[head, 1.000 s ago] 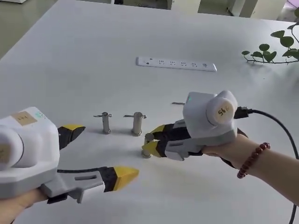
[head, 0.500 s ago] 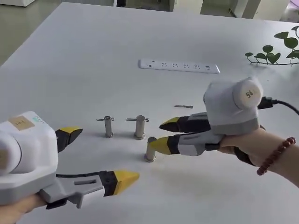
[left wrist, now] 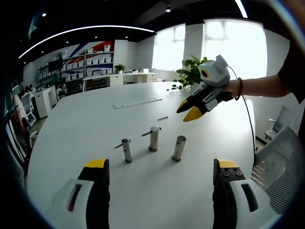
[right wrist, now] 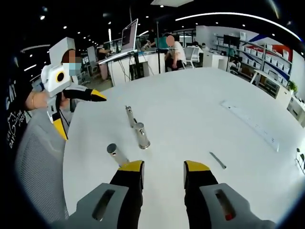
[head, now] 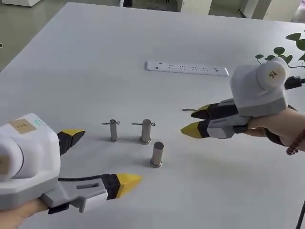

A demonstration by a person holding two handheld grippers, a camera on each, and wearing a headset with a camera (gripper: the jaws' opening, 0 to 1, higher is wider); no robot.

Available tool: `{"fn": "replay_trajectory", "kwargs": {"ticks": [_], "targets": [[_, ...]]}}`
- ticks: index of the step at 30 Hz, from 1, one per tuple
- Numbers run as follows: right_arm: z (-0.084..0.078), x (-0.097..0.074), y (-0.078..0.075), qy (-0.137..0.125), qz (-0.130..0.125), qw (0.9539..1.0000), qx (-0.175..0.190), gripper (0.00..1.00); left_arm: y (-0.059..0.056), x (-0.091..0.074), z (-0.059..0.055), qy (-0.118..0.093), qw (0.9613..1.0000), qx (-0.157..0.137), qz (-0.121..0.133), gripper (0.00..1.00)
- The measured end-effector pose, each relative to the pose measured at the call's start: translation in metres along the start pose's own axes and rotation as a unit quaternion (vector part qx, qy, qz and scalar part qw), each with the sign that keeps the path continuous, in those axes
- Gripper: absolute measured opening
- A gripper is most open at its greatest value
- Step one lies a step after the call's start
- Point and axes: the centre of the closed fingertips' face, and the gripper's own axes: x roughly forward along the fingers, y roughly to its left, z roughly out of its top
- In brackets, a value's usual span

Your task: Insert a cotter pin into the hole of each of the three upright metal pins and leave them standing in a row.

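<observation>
Three upright metal pins stand mid-table. The left pin (head: 114, 130) and the middle pin (head: 146, 131) each carry a cotter pin through the top. The third pin (head: 157, 154) stands bare, slightly nearer me than the other two. A loose cotter pin (head: 188, 109) lies flat beyond them, close to my right gripper (head: 193, 121), which hovers open and holds nothing. My left gripper (head: 100, 157) is wide open at the lower left, short of the pins. In the right gripper view the loose cotter pin (right wrist: 217, 160) lies just right of the jaws, and the bare pin (right wrist: 114, 153) just to their left.
A white power strip (head: 187, 68) lies across the far side of the table. A leafy plant (head: 286, 52) trails in at the far right. The right gripper's black cable hangs off the right edge. Bare white tabletop (head: 86, 71) surrounds the pins.
My right gripper let go of the third pin, left it standing and drew back up and to the right, toward the loose cotter pin. The left gripper stayed put.
</observation>
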Motion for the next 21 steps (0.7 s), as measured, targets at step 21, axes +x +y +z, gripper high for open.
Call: {"fn": "replay_trajectory", "kwargs": {"ticks": [21], "targets": [[-0.023, 0.032, -0.091, 0.060, -0.052, 0.9968, -0.004, 0.16, 0.014, 0.008, -0.004, -0.012, 0.9998, -0.015, 0.004, 0.83]]}}
